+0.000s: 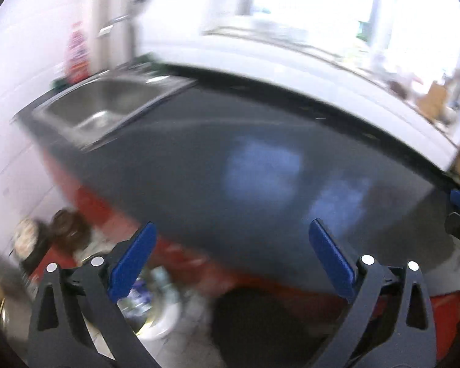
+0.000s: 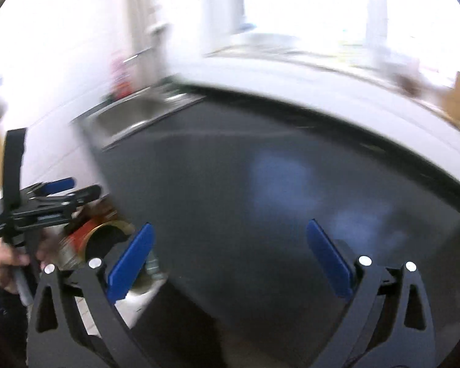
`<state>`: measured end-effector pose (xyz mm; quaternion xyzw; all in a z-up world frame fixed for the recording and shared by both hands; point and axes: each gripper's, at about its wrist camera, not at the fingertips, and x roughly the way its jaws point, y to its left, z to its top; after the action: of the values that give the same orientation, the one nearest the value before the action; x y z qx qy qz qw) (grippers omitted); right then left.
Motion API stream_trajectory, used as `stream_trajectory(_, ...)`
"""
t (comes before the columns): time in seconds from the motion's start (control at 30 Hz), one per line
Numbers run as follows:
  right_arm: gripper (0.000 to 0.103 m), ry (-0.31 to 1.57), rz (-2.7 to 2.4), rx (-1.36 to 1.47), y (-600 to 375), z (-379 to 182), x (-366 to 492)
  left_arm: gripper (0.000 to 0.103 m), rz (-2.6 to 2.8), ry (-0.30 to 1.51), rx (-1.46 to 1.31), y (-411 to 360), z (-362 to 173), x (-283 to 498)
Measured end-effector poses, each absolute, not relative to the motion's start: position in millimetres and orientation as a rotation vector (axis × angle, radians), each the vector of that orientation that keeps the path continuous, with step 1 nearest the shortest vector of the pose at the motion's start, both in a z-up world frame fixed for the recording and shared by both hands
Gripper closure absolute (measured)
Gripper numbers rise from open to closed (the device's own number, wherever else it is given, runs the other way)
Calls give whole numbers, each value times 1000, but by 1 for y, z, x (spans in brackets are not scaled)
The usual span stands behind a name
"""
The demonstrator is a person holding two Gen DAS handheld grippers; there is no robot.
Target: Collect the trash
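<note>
1. Left gripper [image 1: 231, 260], bottom of left wrist view: jaws spread wide, nothing btwn the blue pads [image 1: 135, 263]. Released, carrying nothing.
2. Right gripper [image 2: 230, 260], bottom of right wrist view: same story, jaws wide apart, empty. So 2 grippers, both unloaded.
3. Trash is down low: lower left of left wrist view shows a white bin [image 1: 156, 316] w/ mixed wrappers inside, below the counter edge. 1 bin that I can count; contents too smeared to number.
4. Lower left of right wrist view: a round gold-rimmed can-like thing [image 2: 107, 239] just beside the left tool's body, w/ the person's hand [image 2: 3, 266] on the handle. Can't tell if it's trash or part of the bin.
5. Mid frame, both views: dark countertop [image 1: 199, 159]. No loose trash visible on it, only 2 pale blue reflections.
6. Upper left: 1 steel sink [image 1: 107, 107], 1 red-label bottle [image 1: 78, 55] behind it by the wall.
7. Far right, upper edge: brownish clutter on the window ledge [image 1: 429, 101], too blurred to count.
8. Risks: heavy motion blur, so prob fast swinging. Could clip the counter edge w/ the left fingers, or knock the 2 grippers together; they're near each other at the frame sides.
9. Another risk: w/ nothing obvious on the counter, grabbing the bottle by mistake as trash.
</note>
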<state>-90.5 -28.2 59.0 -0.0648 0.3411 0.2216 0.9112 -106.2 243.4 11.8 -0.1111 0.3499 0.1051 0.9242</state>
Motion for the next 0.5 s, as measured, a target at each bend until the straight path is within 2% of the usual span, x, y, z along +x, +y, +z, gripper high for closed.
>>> stream_trajectory(0.27, 7, 708, 73, -41, -179, 51, -91, 7, -20, 740, -151, 112, 11, -28)
stream_trajectory(0.5, 7, 714, -10, 26, -235, 41, -99, 7, -54, 747, 12, 43, 3, -15)
